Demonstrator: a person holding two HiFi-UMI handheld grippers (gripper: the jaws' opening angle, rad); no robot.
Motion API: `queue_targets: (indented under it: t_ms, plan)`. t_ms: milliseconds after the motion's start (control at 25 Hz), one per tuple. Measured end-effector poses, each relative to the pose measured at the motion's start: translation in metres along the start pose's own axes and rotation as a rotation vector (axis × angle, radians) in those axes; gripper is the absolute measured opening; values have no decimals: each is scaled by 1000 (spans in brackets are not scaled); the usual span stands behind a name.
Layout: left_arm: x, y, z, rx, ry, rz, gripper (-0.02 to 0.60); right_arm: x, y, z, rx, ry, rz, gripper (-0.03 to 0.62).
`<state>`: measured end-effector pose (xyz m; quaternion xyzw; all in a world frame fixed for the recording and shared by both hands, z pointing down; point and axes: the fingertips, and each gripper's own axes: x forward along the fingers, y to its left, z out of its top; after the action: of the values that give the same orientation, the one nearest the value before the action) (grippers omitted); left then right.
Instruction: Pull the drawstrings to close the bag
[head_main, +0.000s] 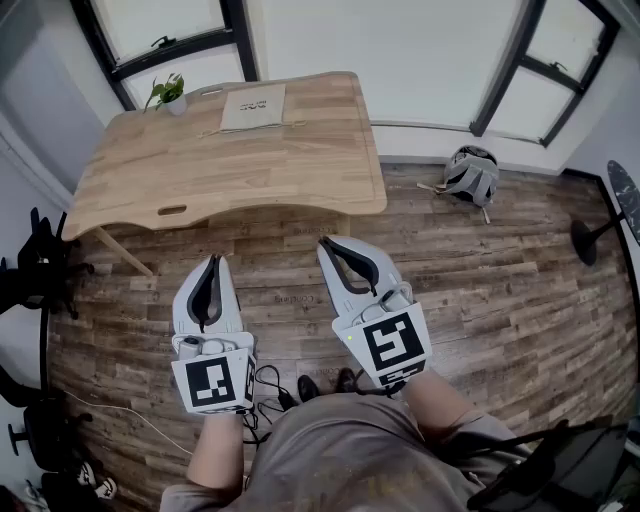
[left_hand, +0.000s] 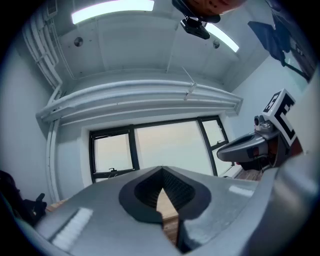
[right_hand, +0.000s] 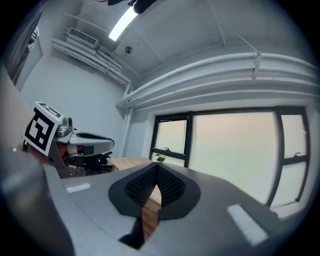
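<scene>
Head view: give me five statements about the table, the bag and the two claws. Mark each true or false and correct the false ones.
1. The bag lies flat on the table. True.
2. The left claw grips the bag. False: it is shut on nothing, held over the floor short of the table.
3. A potted plant stands at the table's far left corner. True.
4. The right claw is wide open. False: its jaws are together and empty.
5. The backpack sits on the table. False: it lies on the floor, to the right of the table.
</scene>
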<state>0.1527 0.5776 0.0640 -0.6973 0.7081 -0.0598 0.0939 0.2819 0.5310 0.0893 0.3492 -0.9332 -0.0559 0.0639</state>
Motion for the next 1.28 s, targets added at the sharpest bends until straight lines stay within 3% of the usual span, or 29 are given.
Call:
queue_targets:
  t_ms: [560, 760, 1040, 1280]
  plan:
    - [1, -34, -6, 7, 34, 20, 1, -17, -18, -12, 22, -50, 58, 29]
    - [5, -37, -16, -3, 58, 32, 1, -8, -24, -28, 35, -12, 66, 29]
    - [30, -10, -40, -18, 87, 36, 1, 34, -22, -39, 43, 18, 92, 29]
    - [80, 37, -68, -36, 101, 10, 1, 105, -18, -42, 55, 10, 107, 29]
